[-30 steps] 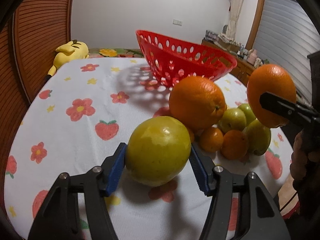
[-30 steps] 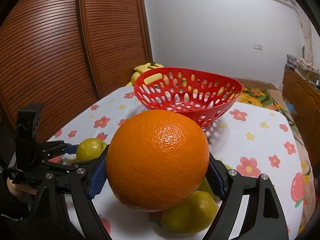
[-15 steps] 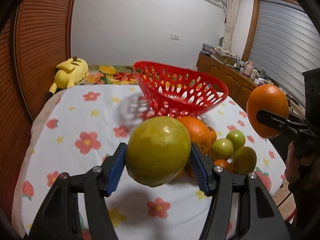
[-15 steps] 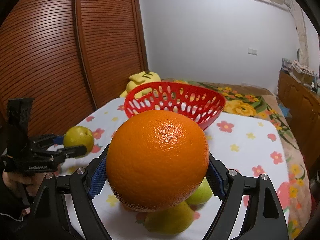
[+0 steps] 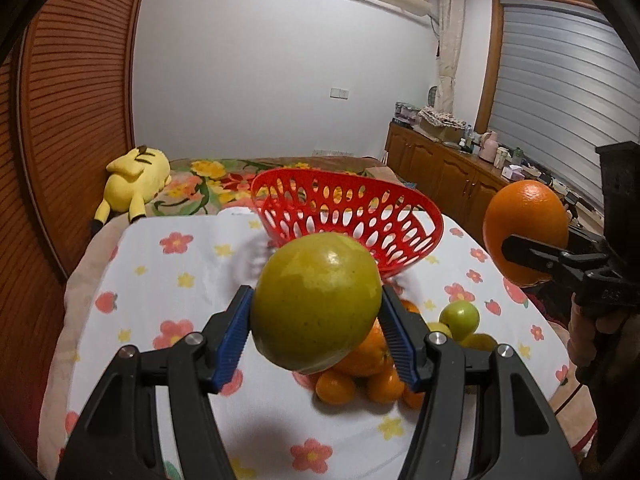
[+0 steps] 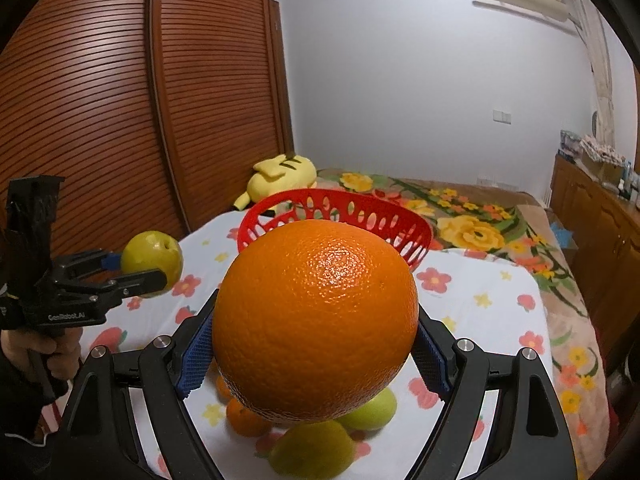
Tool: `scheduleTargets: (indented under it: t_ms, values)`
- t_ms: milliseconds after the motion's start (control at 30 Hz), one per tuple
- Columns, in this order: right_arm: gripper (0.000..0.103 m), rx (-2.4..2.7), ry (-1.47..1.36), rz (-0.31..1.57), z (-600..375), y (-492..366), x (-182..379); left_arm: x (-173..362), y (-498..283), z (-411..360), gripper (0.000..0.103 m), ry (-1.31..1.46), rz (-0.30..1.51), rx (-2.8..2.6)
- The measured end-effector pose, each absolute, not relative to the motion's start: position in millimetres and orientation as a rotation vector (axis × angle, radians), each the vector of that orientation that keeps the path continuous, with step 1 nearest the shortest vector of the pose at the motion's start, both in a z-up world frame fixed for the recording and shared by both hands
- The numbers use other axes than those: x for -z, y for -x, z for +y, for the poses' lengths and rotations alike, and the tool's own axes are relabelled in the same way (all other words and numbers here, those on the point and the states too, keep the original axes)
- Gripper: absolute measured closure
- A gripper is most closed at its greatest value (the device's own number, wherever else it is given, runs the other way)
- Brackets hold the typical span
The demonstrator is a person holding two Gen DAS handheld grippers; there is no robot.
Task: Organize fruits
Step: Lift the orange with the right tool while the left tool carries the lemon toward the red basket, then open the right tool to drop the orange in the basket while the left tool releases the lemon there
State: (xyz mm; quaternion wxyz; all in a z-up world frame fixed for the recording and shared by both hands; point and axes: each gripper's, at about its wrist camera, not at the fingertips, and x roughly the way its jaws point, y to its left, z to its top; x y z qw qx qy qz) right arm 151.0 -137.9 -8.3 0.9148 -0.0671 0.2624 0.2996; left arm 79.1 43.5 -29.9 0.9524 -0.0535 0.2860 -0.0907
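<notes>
While left gripper (image 6: 136, 268) reads "GenRobot.AI", green apple (image 5: 316, 302) clamped, orange (image 6: 316, 320) clamped

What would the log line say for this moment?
left gripper: holds green apple | right gripper: holds orange | red basket: empty

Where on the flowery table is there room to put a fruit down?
Bare tablecloth lies left of the red basket, toward the yellow plush toy. It is crowded in front of the basket, where the loose fruit pile sits. The basket looks empty.

2 grippers (image 5: 316, 334) (image 6: 314, 354) — 1 red basket (image 5: 400, 204) — 1 plush toy (image 5: 134, 184).
</notes>
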Motion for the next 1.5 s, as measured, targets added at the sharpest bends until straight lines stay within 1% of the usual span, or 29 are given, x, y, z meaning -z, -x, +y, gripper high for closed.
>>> scheduleTargets:
  t_ms: [533, 867, 1067, 1500]
  values:
    - [0.017, -0.607, 0.259, 0.613, -117.1, -227.5, 8.5, 21.9, -136.1, 43.8, 0.042, 0.079, 0.591, 0.208]
    - [0.017, -0.643, 0.360, 0.723, -99.9, -277.1, 29.1, 25.2, -184.6, 36.8, 0.042, 0.057, 0.629, 0.219]
    - [0.017, -0.705, 0.436, 0.819, -85.1, -296.0, 44.7, 34.6, -207.1, 34.3, 0.042, 0.043, 0.665, 0.219]
    - [0.017, -0.745, 0.618, 0.977, -62.9, -310.9, 73.4, 41.0, -220.2, 33.6, 0.042, 0.024, 0.685, 0.233]
